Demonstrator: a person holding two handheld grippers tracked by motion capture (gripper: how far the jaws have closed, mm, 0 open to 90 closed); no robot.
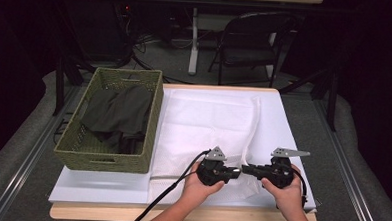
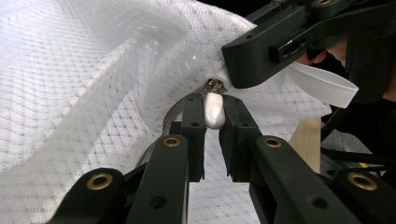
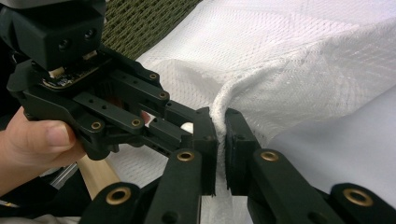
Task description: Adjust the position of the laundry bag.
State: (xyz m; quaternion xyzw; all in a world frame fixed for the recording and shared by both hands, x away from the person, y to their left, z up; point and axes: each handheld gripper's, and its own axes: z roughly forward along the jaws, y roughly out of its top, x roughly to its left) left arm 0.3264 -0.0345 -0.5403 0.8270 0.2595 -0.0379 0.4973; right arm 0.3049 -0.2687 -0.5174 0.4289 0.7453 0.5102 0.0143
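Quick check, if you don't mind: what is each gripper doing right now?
Left gripper: closed on the white zipper pull of the mesh bag.
Right gripper: closed on a bunched edge of the mesh bag.

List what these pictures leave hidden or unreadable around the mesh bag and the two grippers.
- High view: the zipper pull is too small to see, hidden between the left gripper and right gripper.
- Left gripper view: the zipper track behind the pull is covered by the mesh bag and the right gripper's jaw.
- Right gripper view: the bag's edge runs down between the jaws and out of frame.
- High view: the basket hides what lies under the dark cloth.
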